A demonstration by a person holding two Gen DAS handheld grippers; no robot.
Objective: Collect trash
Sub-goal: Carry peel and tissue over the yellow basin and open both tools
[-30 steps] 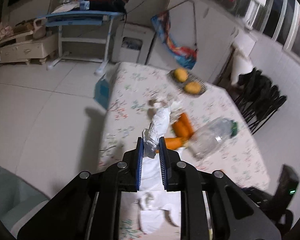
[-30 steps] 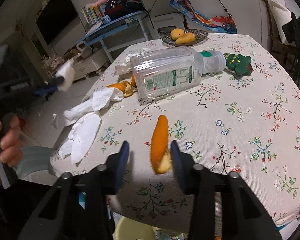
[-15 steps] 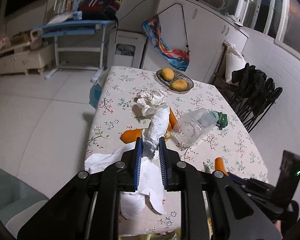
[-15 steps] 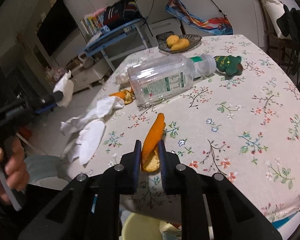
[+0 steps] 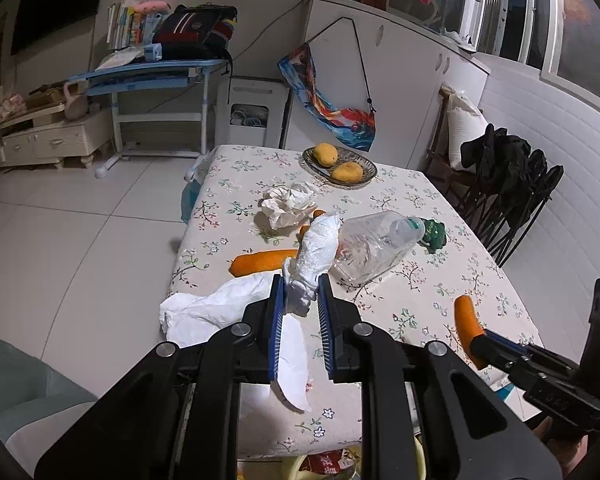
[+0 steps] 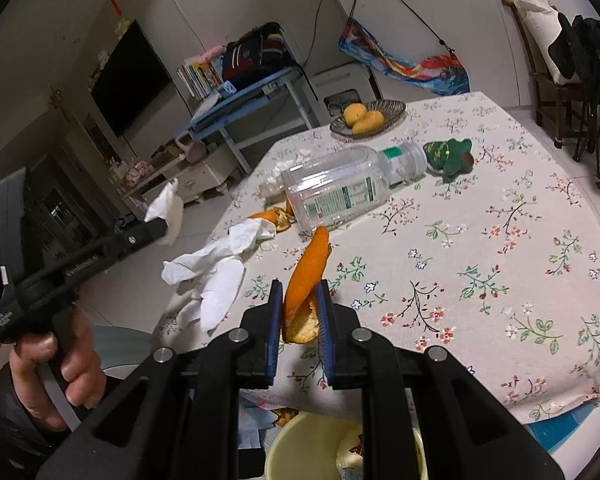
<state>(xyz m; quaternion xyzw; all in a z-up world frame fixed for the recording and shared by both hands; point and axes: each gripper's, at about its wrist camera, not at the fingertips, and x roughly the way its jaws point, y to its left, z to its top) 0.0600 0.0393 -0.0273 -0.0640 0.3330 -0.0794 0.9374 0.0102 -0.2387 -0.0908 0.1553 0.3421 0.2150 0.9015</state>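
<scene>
My left gripper (image 5: 299, 294) is shut on a crumpled white tissue (image 5: 314, 256), held above the near left corner of the floral table (image 5: 420, 300); it also shows in the right wrist view (image 6: 166, 210). My right gripper (image 6: 299, 300) is shut on an orange peel (image 6: 306, 276), held above the table's near edge over a pale yellow trash bin (image 6: 296, 448). The peel also shows in the left wrist view (image 5: 466, 320). More white tissue (image 5: 220, 308), another peel (image 5: 260, 262), a crumpled tissue (image 5: 288, 204) and an empty clear bottle (image 5: 376, 244) lie on the table.
A fruit bowl (image 5: 340, 166) stands at the table's far end. A green toy (image 5: 434, 234) lies by the bottle's cap. Black folding chairs (image 5: 508, 192) stand right of the table. A blue desk (image 5: 152, 76) and tiled floor (image 5: 60, 232) are to the left.
My right gripper closed on the orange peel and lifted it back toward the table's near edge. My left gripper drew back and up with the tissue still held.
</scene>
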